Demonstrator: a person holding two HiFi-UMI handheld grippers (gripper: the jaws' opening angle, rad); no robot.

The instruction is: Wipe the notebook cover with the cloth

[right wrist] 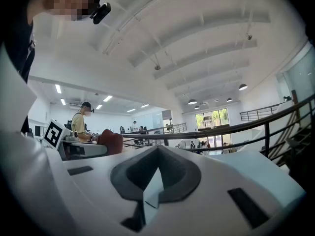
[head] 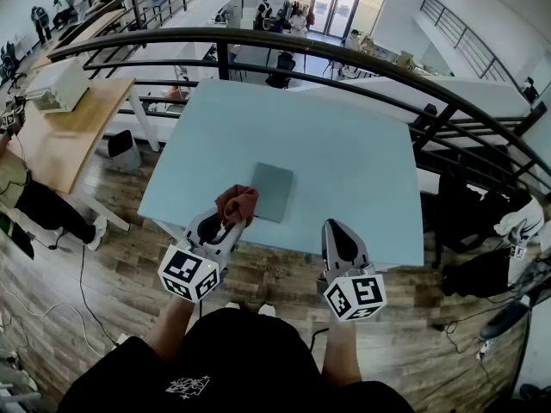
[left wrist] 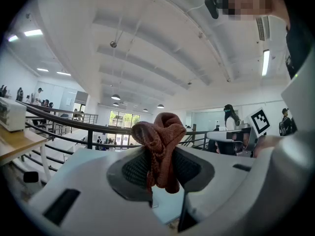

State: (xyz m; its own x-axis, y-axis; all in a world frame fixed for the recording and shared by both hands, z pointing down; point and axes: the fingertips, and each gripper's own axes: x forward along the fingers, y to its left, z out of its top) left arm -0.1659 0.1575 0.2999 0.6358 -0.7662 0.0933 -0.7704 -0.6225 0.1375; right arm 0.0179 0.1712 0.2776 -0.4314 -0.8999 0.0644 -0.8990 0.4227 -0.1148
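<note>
Crumpled rust-red cloth (left wrist: 158,134) in left claw (left wrist: 160,167)

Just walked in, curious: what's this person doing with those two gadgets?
A person holds a gripper in each hand at a light blue table. The left gripper has its jaws clamped on a bunched reddish-brown cloth, beside the near left corner of a grey notebook lying flat on the table. The right gripper is empty, jaws together, near the table's front edge. The cloth looks raised, so wiping seems not yet begun.
</note>
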